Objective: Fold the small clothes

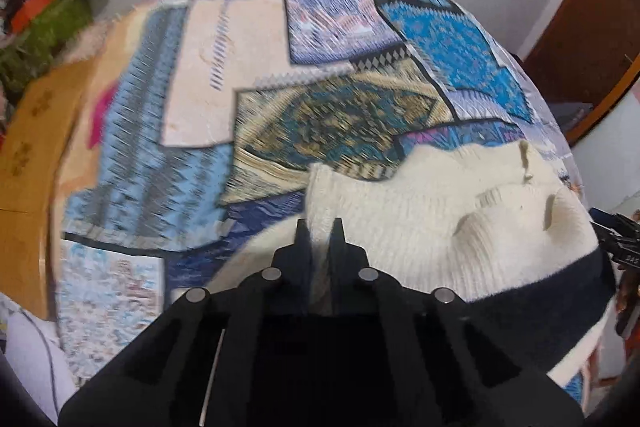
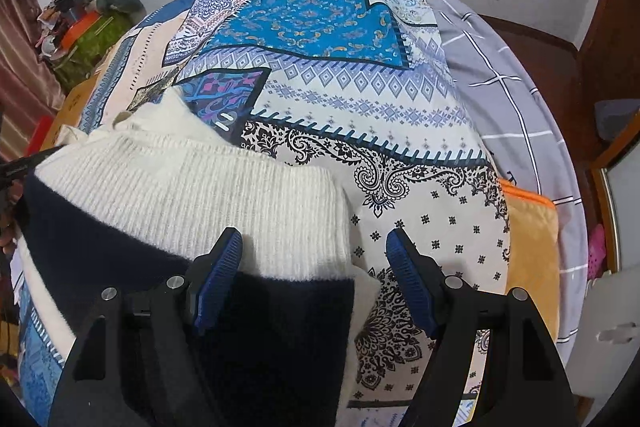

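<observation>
A patchwork-print bedspread (image 2: 360,99) covers the bed, bearing a cream-and-navy knit sweater (image 2: 180,187).

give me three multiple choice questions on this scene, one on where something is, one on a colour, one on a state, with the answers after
1. Where does the sweater lie?
A. on the patterned bedspread
B. on the floor
C. in a basket

2. What colour is the band across the cream sweater?
A. red
B. dark navy
C. green

3. How does the right gripper stand?
A. shut on the sweater
B. shut on nothing
C. open, over the sweater's edge

Answers:
1 A, the knit is spread on the bedspread in both views.
2 B, a dark stripe crosses the cream knit.
3 C, its blue pads stand wide apart, while the left gripper is shut on a fold of the sweater.
</observation>
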